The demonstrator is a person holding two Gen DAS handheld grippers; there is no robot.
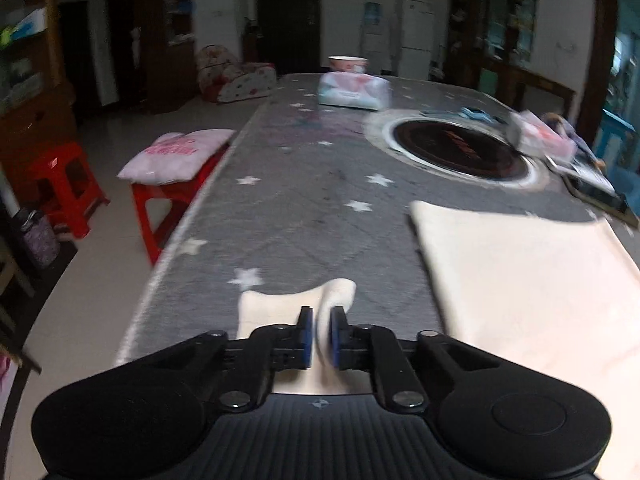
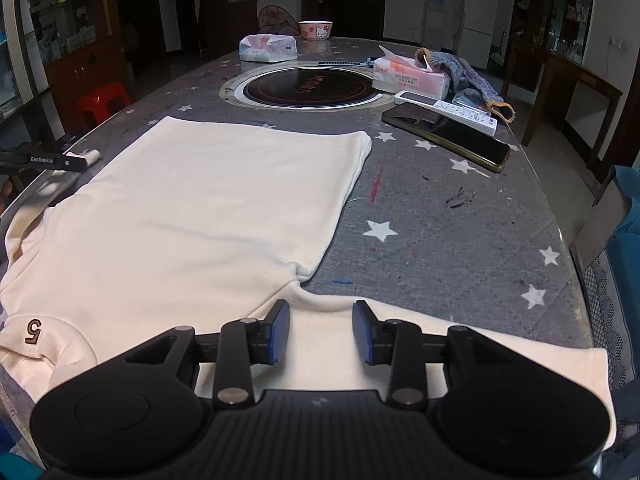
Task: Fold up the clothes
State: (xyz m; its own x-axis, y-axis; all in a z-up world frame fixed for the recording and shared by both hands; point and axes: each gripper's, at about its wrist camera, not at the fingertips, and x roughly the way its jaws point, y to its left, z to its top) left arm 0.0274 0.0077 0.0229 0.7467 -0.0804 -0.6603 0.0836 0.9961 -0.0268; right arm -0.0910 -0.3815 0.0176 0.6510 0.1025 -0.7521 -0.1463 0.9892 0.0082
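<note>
The left gripper (image 1: 320,334) has its blue pads squeezed nearly together on a bunched bit of cream fabric, which looks like the tip of the left sleeve (image 1: 280,308) of the T-shirt (image 2: 208,208). The cloth curls up out of the pinch, so it's lifted a little off the table rather than lying flat. The left wrist view is smeared, so fine detail there is a guess. That grip makes sense if the plan is to carry the sleeve in over the body for the first fold.

The right gripper (image 2: 321,330) is different: its fingers (image 2: 280,330) are spread wide with nothing between them, sitting over the right sleeve (image 2: 400,332) near the table's near edge, just past the armpit crease. It seems lined up to bite that sleeve but hasn't.

The shirt itself lies spread out, body running toward the middle of the table (image 2: 440,220), with the hem end stopping short of the round cooktop (image 2: 306,88). A "5" shows on the fabric at the near left corner. The phone (image 2: 448,136), remote (image 2: 444,110) and tissue pack (image 2: 408,76) sit toward the far right edge, well apart from the cloth, so nothing's in the way of folding.
</note>
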